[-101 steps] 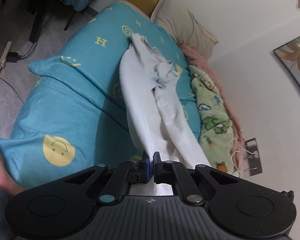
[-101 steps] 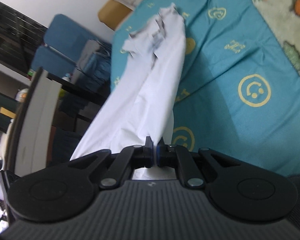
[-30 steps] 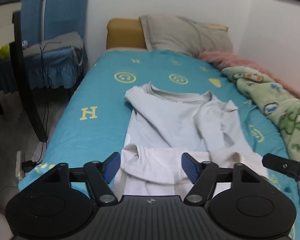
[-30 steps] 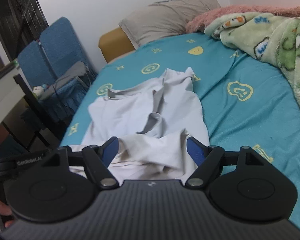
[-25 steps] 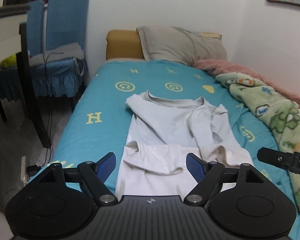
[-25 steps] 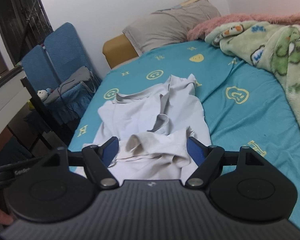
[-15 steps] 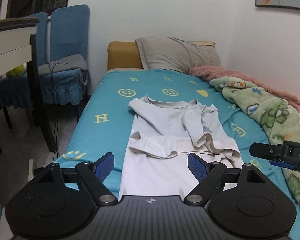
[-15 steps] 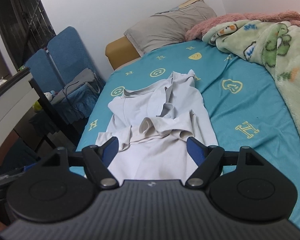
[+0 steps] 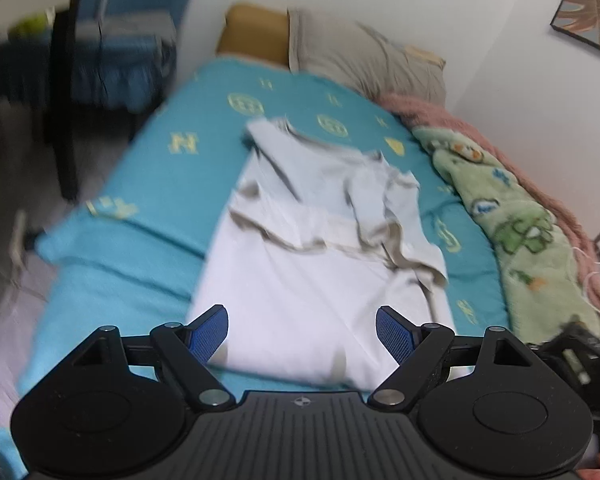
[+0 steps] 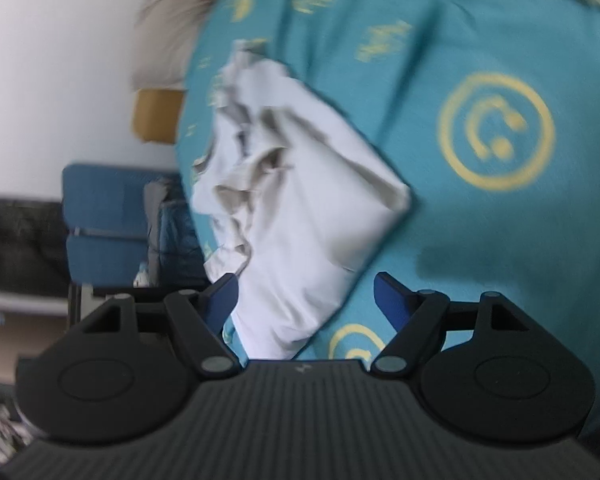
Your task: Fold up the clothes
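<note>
A pale grey shirt (image 9: 320,240) lies flat on the teal bed sheet (image 9: 148,184), collar toward the pillow, with its sleeves folded across the middle. It also shows in the right wrist view (image 10: 300,208), rumpled at the far end. My left gripper (image 9: 302,330) is open and empty above the shirt's near hem. My right gripper (image 10: 306,294) is open and empty, tilted sideways over the shirt's near corner. Both views are motion-blurred.
A grey pillow (image 9: 364,56) and yellow headboard (image 9: 252,32) sit at the far end. A green cartoon blanket (image 9: 512,220) and pink throw (image 9: 440,112) line the right side by the wall. Blue chairs (image 9: 124,52) and a dark table leg (image 9: 66,92) stand to the left.
Both grippers have dipped toward the shirt's near hem. The right gripper has rolled sideways. Earlier both were shut on the lifted shirt; it now lies released on the bed.
</note>
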Demonstrator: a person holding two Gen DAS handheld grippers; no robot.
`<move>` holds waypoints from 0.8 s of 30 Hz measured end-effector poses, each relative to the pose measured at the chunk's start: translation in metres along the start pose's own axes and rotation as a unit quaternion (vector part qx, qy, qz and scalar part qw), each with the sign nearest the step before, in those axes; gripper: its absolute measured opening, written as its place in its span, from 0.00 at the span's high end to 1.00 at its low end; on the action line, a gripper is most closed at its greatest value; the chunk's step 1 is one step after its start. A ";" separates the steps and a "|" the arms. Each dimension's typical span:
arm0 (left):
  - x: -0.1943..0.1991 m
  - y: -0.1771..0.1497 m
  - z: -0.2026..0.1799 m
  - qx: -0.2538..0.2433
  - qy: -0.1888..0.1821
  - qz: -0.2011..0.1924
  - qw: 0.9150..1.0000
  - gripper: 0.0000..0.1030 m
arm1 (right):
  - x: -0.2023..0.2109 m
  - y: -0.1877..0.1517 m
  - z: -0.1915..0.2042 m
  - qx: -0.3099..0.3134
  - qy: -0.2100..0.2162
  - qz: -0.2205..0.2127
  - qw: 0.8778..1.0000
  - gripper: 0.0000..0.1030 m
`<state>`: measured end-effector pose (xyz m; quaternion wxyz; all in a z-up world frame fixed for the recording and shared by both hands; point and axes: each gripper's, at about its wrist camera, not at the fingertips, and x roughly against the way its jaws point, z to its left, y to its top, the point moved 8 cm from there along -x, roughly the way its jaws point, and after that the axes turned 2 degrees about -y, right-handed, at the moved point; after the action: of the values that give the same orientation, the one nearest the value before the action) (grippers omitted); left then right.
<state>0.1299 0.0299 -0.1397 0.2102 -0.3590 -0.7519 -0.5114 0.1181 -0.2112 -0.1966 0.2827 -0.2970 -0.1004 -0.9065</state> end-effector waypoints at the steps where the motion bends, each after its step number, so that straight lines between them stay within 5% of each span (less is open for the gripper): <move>1: -0.004 -0.003 0.000 0.009 -0.007 0.010 1.000 0.20 | -0.003 -0.001 -0.003 -0.011 -0.001 0.000 1.000 0.25; 7: -0.029 -0.022 -0.005 0.072 -0.071 0.071 0.992 0.20 | -0.023 0.010 -0.020 -0.060 -0.020 -0.030 0.998 0.35; 10: -0.043 -0.029 -0.006 0.116 -0.110 0.098 0.982 0.20 | -0.029 0.019 -0.023 -0.067 -0.034 -0.056 0.996 0.60; 17: -0.094 -0.041 -0.019 0.196 -0.174 0.167 0.950 0.20 | -0.027 0.029 -0.010 -0.033 -0.031 -0.088 0.995 0.87; 24: -0.106 -0.034 0.005 0.240 -0.155 0.125 0.950 0.23 | -0.007 0.037 0.015 -0.006 0.020 -0.123 0.992 0.89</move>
<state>0.1740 -0.0072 -0.2348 0.2333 -0.4641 -0.8248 -0.2233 0.1515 -0.2327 -0.1882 0.1693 -0.2659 -0.1253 -0.9407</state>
